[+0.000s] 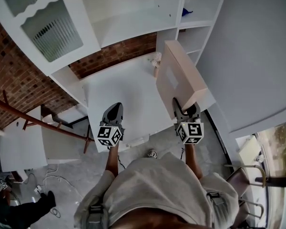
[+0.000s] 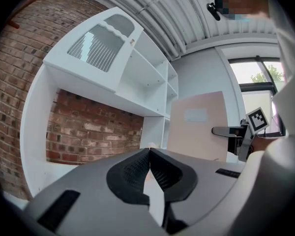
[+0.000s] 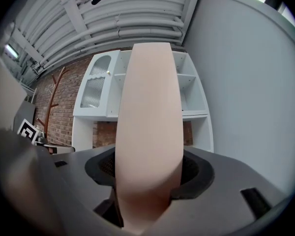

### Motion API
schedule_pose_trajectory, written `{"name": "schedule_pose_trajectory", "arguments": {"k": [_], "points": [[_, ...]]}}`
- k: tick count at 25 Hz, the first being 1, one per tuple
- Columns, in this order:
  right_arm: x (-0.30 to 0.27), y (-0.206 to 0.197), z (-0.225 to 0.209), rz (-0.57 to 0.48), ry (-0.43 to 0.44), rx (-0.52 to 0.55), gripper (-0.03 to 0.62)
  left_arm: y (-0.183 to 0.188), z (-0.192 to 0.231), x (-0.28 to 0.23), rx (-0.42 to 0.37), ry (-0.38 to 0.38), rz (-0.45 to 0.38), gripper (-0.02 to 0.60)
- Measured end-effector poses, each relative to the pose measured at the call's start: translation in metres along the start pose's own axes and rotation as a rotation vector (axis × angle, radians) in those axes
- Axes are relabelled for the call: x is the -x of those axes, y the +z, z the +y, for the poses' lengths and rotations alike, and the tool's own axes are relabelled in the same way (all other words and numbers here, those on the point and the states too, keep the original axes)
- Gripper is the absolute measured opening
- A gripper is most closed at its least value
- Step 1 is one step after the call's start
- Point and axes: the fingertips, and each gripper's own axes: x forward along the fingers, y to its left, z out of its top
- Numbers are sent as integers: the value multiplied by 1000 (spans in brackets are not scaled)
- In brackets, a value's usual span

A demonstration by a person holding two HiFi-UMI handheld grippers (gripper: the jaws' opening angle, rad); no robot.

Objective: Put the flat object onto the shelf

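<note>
**Flat box carried on edge toward the shelf**

At lower centre the right gripper (image 1: 187, 109) pinches the bottom edge of the flat beige box (image 1: 180, 78), which stands upright in the air. The left gripper (image 1: 113, 113) is pressed together and empty. The white shelf (image 1: 133, 25) is at the top. The box seems stiff and light, but held by one edge it may swing.

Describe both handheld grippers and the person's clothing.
Both the left gripper and right gripper have grey bodies with black ribbed jaw pads; each carries a white cube printed with black square markers. The person wears a light grey shirt.
</note>
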Motion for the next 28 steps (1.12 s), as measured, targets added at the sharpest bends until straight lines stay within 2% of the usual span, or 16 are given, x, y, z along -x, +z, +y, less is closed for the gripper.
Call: {"name": "schedule_pose_trajectory", "arguments": {"k": [6,13,21,28], "points": [[-23,-1,-13,-6,27,-9,284,-4,4,-18,0,28,12,15],[-35,-9,-9,16,41,-14,284,-9,16,-18,11,50,22,15],[-42,-5,12,19,1,4,284,-10,36,-16,28,8,30,15],[-50,18,29,-16,-29,37,284,-2,67,-11,32,-7,21,15]]}}
